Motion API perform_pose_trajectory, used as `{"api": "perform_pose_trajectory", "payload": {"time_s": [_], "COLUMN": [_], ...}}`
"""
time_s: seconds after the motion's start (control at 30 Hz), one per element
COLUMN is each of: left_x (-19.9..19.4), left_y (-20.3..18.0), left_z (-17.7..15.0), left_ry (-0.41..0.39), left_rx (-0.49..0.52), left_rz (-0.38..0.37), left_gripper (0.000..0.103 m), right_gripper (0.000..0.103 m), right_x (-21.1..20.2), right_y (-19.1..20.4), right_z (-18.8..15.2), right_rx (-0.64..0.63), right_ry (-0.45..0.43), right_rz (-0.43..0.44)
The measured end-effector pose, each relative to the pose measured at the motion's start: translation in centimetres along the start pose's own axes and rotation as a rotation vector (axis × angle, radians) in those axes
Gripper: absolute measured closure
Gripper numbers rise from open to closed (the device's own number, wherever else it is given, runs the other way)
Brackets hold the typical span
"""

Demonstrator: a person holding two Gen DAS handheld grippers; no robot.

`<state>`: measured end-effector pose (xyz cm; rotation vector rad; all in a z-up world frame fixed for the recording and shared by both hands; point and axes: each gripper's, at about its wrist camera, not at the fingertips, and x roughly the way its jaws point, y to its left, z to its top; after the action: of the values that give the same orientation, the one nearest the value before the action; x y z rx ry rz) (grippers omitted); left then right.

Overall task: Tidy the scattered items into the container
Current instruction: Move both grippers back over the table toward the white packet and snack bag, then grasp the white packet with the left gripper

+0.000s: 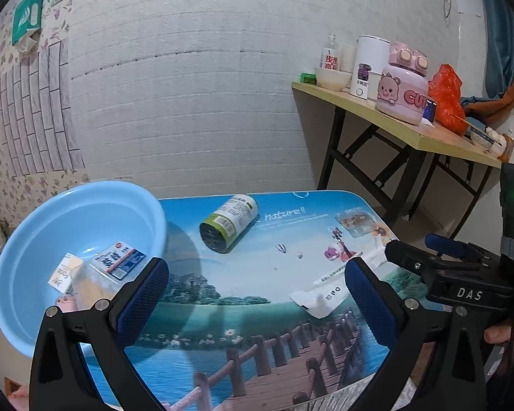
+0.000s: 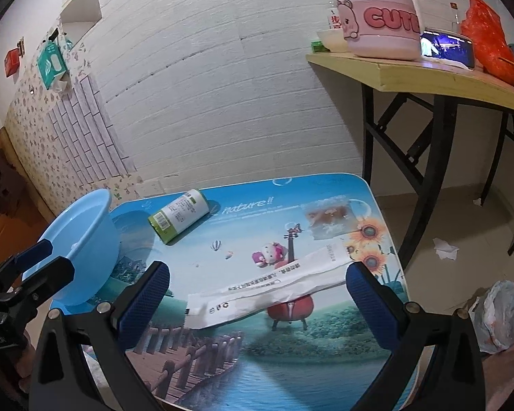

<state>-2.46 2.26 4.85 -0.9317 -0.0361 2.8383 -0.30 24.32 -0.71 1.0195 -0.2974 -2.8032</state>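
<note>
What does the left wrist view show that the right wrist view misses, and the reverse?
Only the left wrist view looks into the blue basin and shows the packets already lying inside. Only the right wrist view shows the white sachet at full length, plus crumpled paper on the floor. Both show the green-labelled bottle lying on its side on the printed table, and each open hand-held gripper, left and right.
</note>
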Motion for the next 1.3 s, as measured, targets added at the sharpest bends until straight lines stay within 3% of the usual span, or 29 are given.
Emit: {"api": "perform_pose_trajectory", "payload": {"time_s": [0.67, 1.03, 1.3], "left_x": [3.9, 7.5, 10.1], "left_y": [-2.1, -5.2, -7.3], "left_z": [-2.4, -2.7, -3.0], "left_ry": [0.104, 0.15, 0.198], "left_rx": [0.087, 0.253, 0.313], "left_rz": [-0.036, -0.137, -0.195], "left_gripper": [0.0, 0.0, 0.0], "right_gripper": [0.0, 0.0, 0.0], "right_x": [1.0, 2.8, 4.2], "right_y": [-4.1, -5.9, -6.6], "right_z": [-0.5, -0.2, 1.0], "right_rx": [0.05, 0.046, 0.001], "right_ry": [0.012, 0.029, 0.035], "right_rz": [-0.048, -0.066, -0.083]}}
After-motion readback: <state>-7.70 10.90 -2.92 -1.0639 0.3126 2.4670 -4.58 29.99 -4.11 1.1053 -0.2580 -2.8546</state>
